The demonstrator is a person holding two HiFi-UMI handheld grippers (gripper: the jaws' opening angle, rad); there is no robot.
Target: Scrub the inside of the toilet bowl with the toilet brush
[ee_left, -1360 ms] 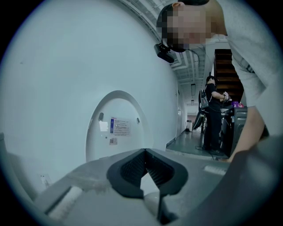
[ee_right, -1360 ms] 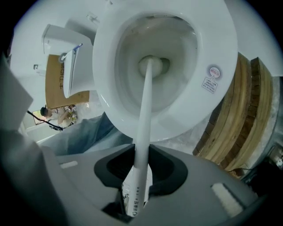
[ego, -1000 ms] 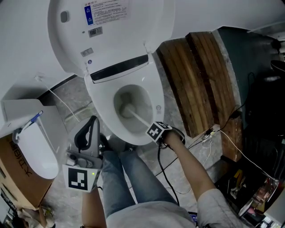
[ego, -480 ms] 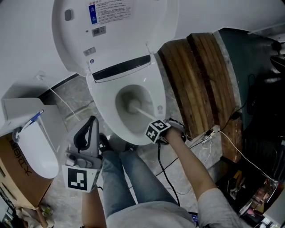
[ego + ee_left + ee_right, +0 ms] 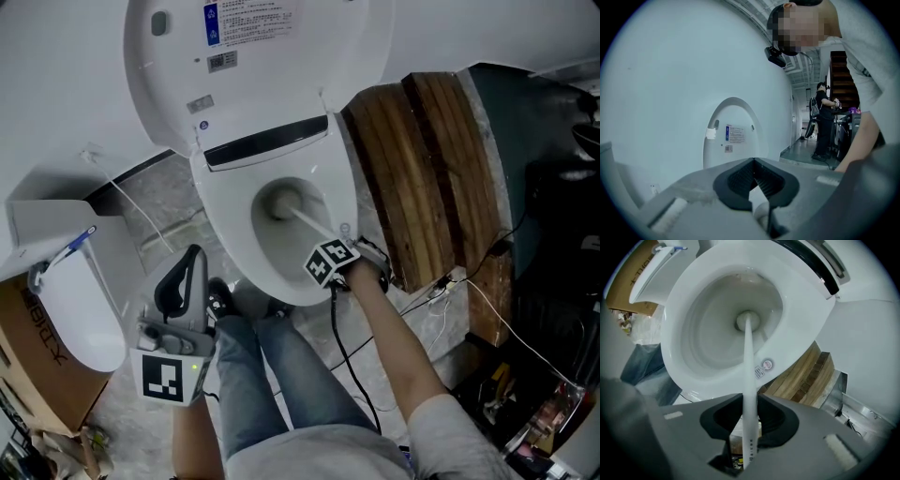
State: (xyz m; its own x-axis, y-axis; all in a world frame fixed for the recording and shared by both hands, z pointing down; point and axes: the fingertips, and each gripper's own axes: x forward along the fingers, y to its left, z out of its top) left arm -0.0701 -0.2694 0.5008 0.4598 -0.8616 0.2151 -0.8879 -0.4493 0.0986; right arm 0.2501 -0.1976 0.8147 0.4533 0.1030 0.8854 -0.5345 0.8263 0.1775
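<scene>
The white toilet bowl (image 5: 225,234) stands open with its lid (image 5: 262,56) raised. My right gripper (image 5: 330,257) is shut on the white handle of the toilet brush (image 5: 302,222); in the right gripper view the handle (image 5: 748,380) runs straight out from the jaws to the brush head (image 5: 747,320) at the bottom of the bowl (image 5: 689,310). My left gripper (image 5: 180,291) hangs left of the bowl beside the person's legs, jaws closed on nothing. In the left gripper view the left gripper (image 5: 754,174) points at the raised lid (image 5: 733,133) and a pale wall.
A wooden pallet (image 5: 427,178) leans right of the toilet, with cables (image 5: 469,281) on the floor beside it. A second white toilet seat (image 5: 75,309) rests on a cardboard box at the left. A person (image 5: 824,122) stands far off in the left gripper view.
The right gripper and brush have moved up and slightly right; the brush head went from the bowl's middle toward its back. The left gripper has stayed put.
</scene>
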